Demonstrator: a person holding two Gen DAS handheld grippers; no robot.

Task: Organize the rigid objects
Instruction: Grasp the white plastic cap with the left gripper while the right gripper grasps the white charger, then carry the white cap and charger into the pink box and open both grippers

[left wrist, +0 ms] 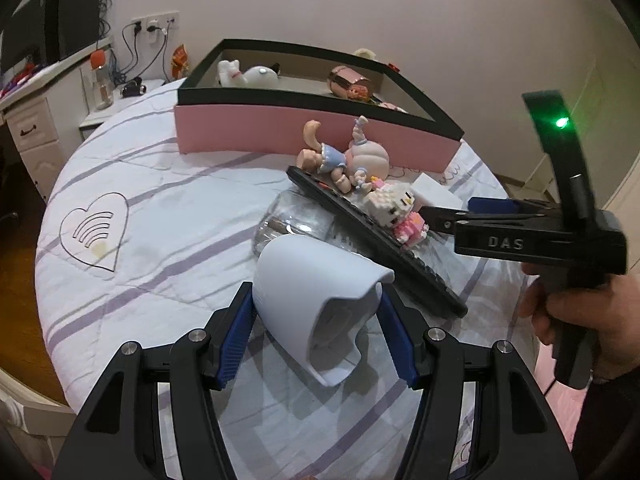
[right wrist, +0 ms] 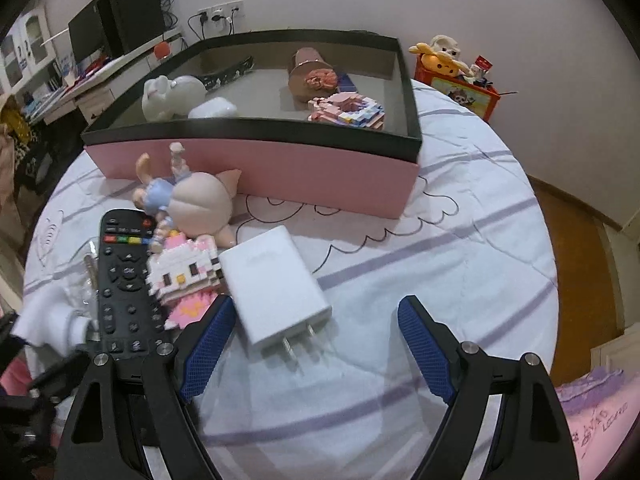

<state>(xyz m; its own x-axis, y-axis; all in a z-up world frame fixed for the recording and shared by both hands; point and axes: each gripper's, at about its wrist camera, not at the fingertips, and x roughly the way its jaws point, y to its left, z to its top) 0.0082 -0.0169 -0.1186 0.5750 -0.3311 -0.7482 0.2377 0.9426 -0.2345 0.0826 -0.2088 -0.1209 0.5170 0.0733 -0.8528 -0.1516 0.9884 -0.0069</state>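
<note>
The left gripper pinches the white cup just above the bedspread; lift it level toward the pink box. The right gripper, jaws wide, hangs over the white charger and should straddle its body, clear of the prongs.

A white bedsheet with lilac stripes and a drawn heart covers the bed. Behind it stands a white desk with a dark monitor — wall sockets with hanging cables are beside. A red toy box sits at the far corner.
</note>
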